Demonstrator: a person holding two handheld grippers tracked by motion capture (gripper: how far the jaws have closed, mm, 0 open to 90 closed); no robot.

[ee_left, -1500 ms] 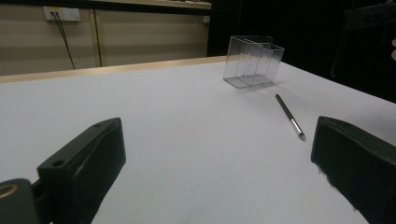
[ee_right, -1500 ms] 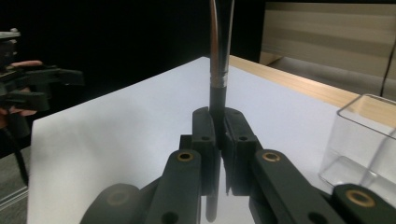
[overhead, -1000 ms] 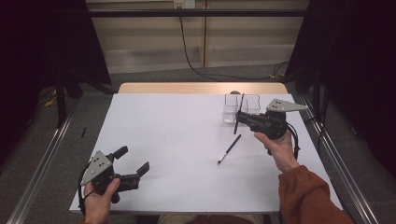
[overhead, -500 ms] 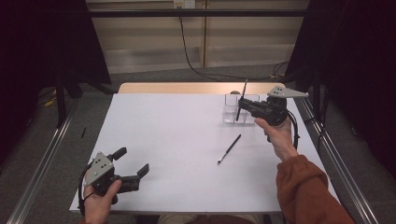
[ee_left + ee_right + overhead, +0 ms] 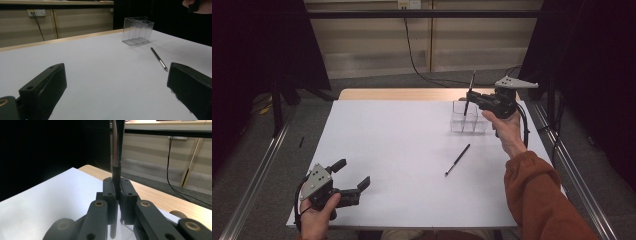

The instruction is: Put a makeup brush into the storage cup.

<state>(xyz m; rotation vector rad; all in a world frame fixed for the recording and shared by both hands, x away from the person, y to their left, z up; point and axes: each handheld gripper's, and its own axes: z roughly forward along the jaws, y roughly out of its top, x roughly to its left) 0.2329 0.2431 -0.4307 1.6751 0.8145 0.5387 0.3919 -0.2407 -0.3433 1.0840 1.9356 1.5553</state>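
Note:
My right gripper (image 5: 470, 103) is shut on a slim black pen (image 5: 471, 90), which stands nearly upright above the clear compartmented holder (image 5: 468, 121) at the far right of the table. In the right gripper view the pen (image 5: 115, 152) rises straight out of the closed jaws of my right gripper (image 5: 117, 192). A second black pen (image 5: 457, 160) lies flat on the white tabletop, nearer than the holder. My left gripper (image 5: 353, 173) rests open at the near left corner with nothing between its jaws. The left gripper view looks past my left gripper (image 5: 115, 87) to the holder (image 5: 138, 30) and the lying pen (image 5: 158, 59).
The white table (image 5: 397, 140) has a wooden strip along its far edge (image 5: 402, 94). Metal rails run along the floor on both sides. A black cable hangs down the back wall (image 5: 412, 55). The person's right hand (image 5: 197, 3) shows at the top corner of the left gripper view.
My right gripper has risen and moved toward the far side with the pen, which now stands over the holder. The left gripper has stayed put.

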